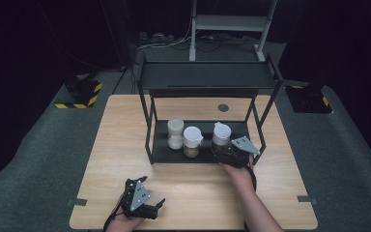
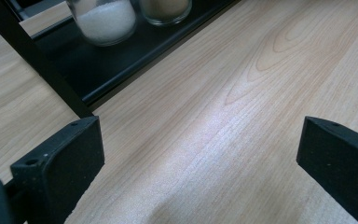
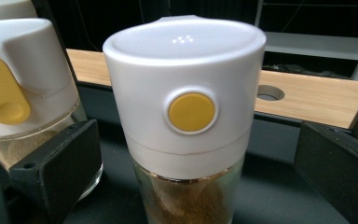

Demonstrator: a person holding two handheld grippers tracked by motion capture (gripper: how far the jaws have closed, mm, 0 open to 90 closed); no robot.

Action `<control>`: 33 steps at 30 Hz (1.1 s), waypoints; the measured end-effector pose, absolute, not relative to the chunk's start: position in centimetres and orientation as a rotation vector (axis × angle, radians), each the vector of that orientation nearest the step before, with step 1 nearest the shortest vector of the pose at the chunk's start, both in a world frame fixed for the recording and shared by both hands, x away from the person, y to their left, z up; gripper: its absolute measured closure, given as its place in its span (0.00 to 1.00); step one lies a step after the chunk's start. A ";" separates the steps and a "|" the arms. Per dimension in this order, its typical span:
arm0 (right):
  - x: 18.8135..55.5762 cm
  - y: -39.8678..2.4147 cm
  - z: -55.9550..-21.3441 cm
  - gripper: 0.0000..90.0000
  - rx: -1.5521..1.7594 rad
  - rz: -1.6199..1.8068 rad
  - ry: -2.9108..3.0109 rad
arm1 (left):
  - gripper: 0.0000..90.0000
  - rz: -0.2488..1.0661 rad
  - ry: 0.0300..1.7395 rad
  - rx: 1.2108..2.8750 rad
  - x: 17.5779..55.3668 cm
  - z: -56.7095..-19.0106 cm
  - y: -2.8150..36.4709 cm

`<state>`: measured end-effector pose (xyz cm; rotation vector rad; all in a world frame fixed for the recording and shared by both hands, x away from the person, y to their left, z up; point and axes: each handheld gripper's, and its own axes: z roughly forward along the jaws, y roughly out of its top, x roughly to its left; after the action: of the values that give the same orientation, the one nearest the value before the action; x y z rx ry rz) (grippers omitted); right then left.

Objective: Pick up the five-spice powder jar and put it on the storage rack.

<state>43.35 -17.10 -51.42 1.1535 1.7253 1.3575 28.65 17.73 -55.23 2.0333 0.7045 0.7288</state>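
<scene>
A black two-tier rack [image 1: 149, 126] stands toward the far edge of the wooden table [image 1: 193, 193], and three glass jars sit in a row on its lower shelf [image 1: 162, 152]. The left jar [image 1: 175, 133] holds something white, like salt or sugar; the middle jar [image 1: 192, 141] and the right jar [image 1: 221, 135] both hold a brown powder and wear white caps. The right gripper [image 1: 232, 151] is pushed in at the shelf's front right corner, and its jaws are spread wide on either side of the right jar, with clear gaps to the glass. In the right gripper view that jar's cap shows a round yellow button [image 3: 191, 112], and the middle jar beside it has a yellow tab [image 3: 0, 88]. I can't quite tell whether the left jaw touches the middle jar. The left gripper [image 1: 150, 205] rests near the table's front left corner, jaws wide apart over bare wood, well away from the rack.
</scene>
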 end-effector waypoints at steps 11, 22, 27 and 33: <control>42.4 -17.4 -50.9 0.00 1.138 1.386 1.733 | 0.01 0.729 0.705 2.034 28.7 -55.2 17.7; 41.0 -17.7 -50.1 0.00 1.107 1.400 1.742 | 0.01 0.731 0.702 2.043 28.7 -55.2 17.7; 40.2 -17.7 -49.7 0.00 1.089 1.412 1.747 | 0.01 0.731 0.702 2.046 28.7 -55.2 17.6; 39.4 -17.9 -49.1 0.00 1.072 1.406 1.747 | 0.01 0.732 0.701 2.049 28.7 -55.3 17.6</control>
<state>39.39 -17.86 -49.15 1.0719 1.7469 1.4063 28.70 17.61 -55.25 2.0488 0.7009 0.7317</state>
